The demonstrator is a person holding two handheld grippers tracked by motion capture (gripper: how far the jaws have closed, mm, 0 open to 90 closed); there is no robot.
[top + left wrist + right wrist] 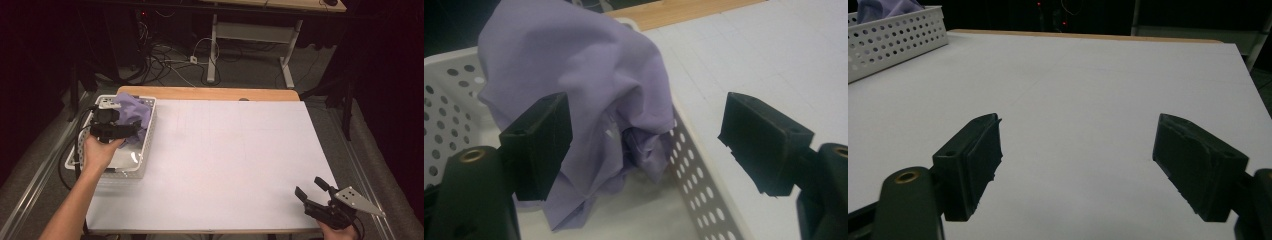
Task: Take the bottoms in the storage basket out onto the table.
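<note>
We read no brand, label or writing on any item. The left gripper (644, 145), jaws spread wide and pressing nothing, hovers over the white perforated basket (145, 150); the crumpled purple cloth (589, 100) lies inside, draped beside one jaw. The right gripper (1075, 170) gapes above the white table sheet (240, 150).

We are looking at a lilac cloth (589, 85), crumpled and heaped, which is lying in the far end of a white perforated basket (704, 185) (its folds are draping over the basket's wall).
</note>
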